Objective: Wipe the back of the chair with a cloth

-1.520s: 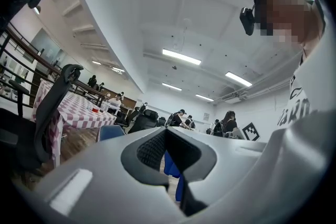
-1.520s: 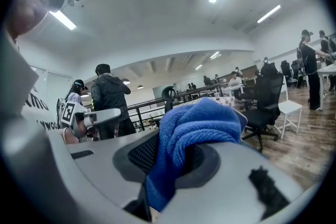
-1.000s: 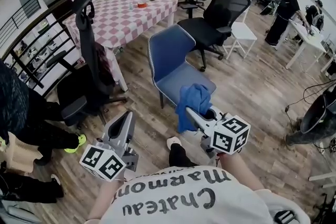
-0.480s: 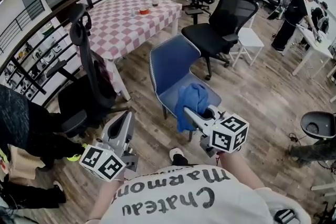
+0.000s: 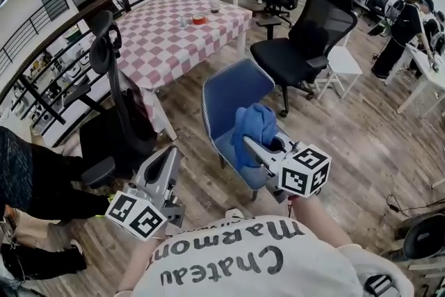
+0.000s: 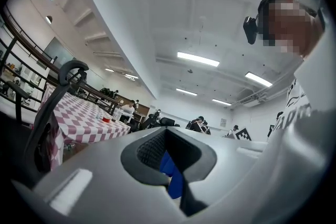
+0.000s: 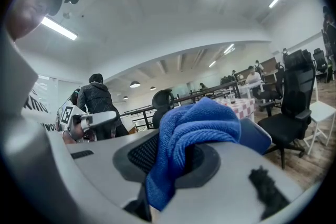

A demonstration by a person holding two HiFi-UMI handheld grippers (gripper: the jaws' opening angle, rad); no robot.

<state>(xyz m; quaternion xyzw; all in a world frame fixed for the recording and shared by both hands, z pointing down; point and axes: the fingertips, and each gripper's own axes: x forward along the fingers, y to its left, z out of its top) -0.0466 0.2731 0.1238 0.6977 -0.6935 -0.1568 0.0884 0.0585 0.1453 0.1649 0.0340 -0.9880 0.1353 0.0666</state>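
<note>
the blue cloth is bunched up and pinched in the right gripper, whose jaws are closed on a fold of it; most of the cloth bulges above and ahead of the jaws and a tail hangs down below them. in the head view the cloth lies over the lower part of the back of the blue chair and over its seat, but whether it touches the chair cannot be told. the right gripper reaches forward from the person's right forearm, its marker cube close to the body and its jaws pointing away toward the chair's back, which faces the person. the left gripper is held lower and closer to the body on the person's left, over the wooden floor, apart from the blue chair, its jaws pointing forward; in the left gripper view its jaws stand together with nothing between them, only a sliver of blue showing beyond the gap. a black office chair stands just left of the left gripper, in front of a bench with a red-and-white checked cover. a second black office chair stands behind the blue chair to the right.
</note>
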